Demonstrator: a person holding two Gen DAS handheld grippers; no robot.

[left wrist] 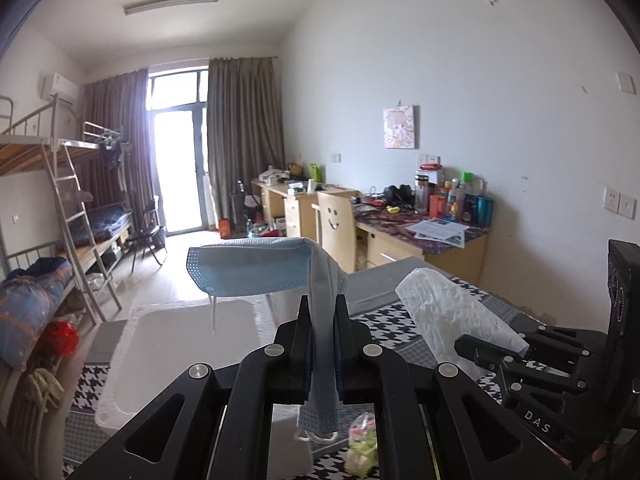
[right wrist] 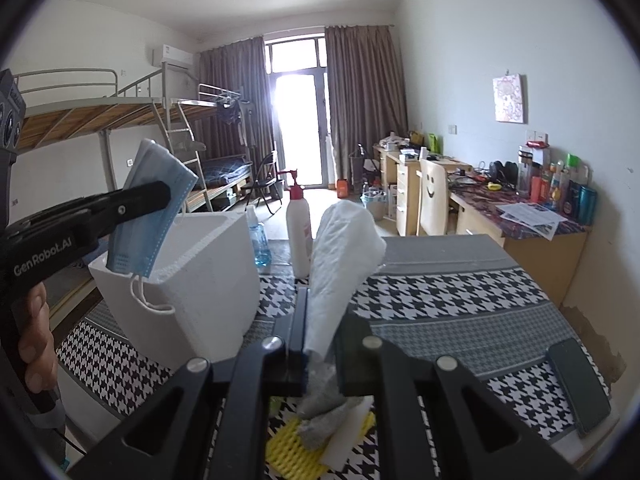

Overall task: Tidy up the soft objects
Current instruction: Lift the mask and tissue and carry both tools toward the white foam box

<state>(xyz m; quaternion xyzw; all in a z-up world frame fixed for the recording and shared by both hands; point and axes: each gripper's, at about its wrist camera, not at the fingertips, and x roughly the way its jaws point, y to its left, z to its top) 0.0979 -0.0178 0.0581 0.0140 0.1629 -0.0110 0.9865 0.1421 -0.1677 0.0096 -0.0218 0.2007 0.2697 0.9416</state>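
My left gripper (left wrist: 322, 312) is shut on a light blue face mask (left wrist: 248, 268), which folds over its fingertips. In the right wrist view the left gripper (right wrist: 168, 194) holds the mask (right wrist: 152, 216) above the open top of a white foam box (right wrist: 192, 292), and the ear loops dangle over the box rim. My right gripper (right wrist: 320, 320) is shut on a crumpled white tissue (right wrist: 344, 256) that stands upright. In the left wrist view the right gripper (left wrist: 480, 354) and the tissue (left wrist: 452, 308) sit to the right of the foam box (left wrist: 176, 344).
On the houndstooth tablecloth (right wrist: 440, 292) below the right gripper lie a yellow foam net (right wrist: 292, 444) and a grey cloth (right wrist: 320, 412). A black phone (right wrist: 580, 384) lies at the right. A white pump bottle (right wrist: 299, 228) and a blue bottle (right wrist: 260, 244) stand behind the box. A hand (right wrist: 36, 332) grips the left handle.
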